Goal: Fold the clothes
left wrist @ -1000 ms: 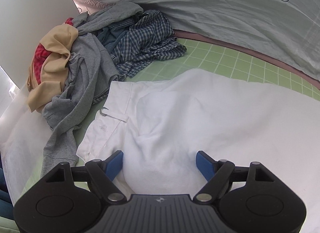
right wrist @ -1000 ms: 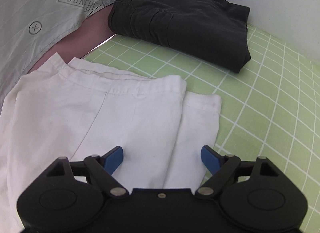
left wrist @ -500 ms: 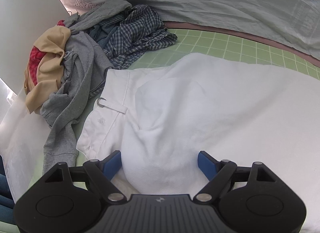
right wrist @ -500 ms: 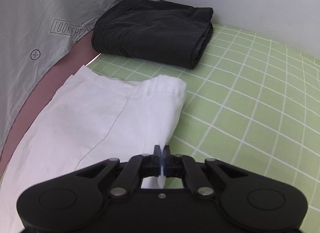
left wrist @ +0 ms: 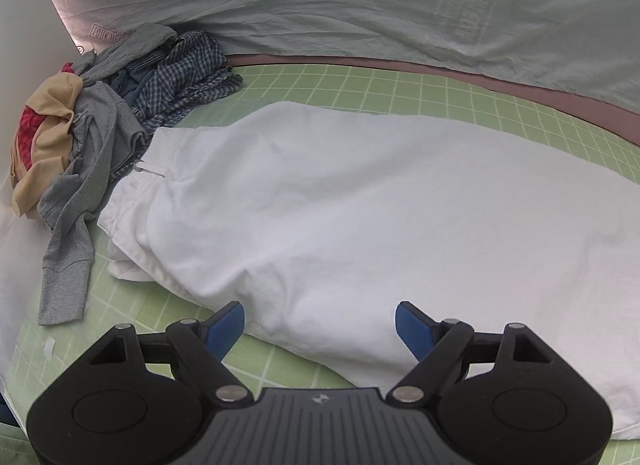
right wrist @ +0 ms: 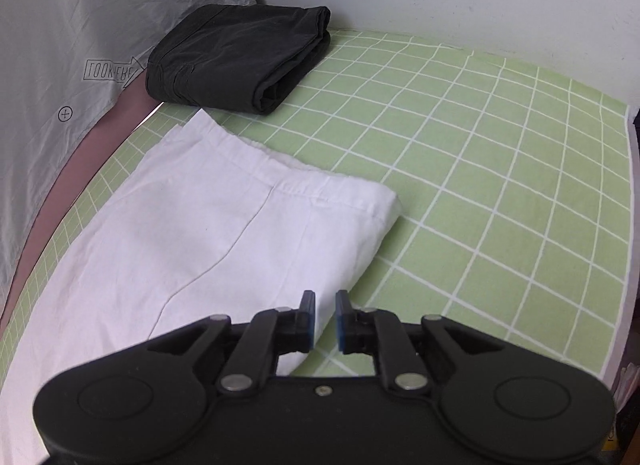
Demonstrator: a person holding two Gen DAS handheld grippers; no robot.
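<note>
Now the right claw [right wrist: 323, 319], opening, has dropped the white trousers' [right wrist: 224, 241] hem, while the left claw [left wrist: 319, 331] stays spread, so lengthwise folding looks finished.

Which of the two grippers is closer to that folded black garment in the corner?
Right. The right gripper, its jaws opening, hovers at the white trousers' hem end, with the folded black garment just beyond. The left gripper is at the waistband end.

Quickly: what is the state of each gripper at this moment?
Left gripper: open, holding nothing, over the white trousers.
Right gripper: jaws opening, a narrow gap, pads not pressing the trousers' edge seen behind them.
</note>
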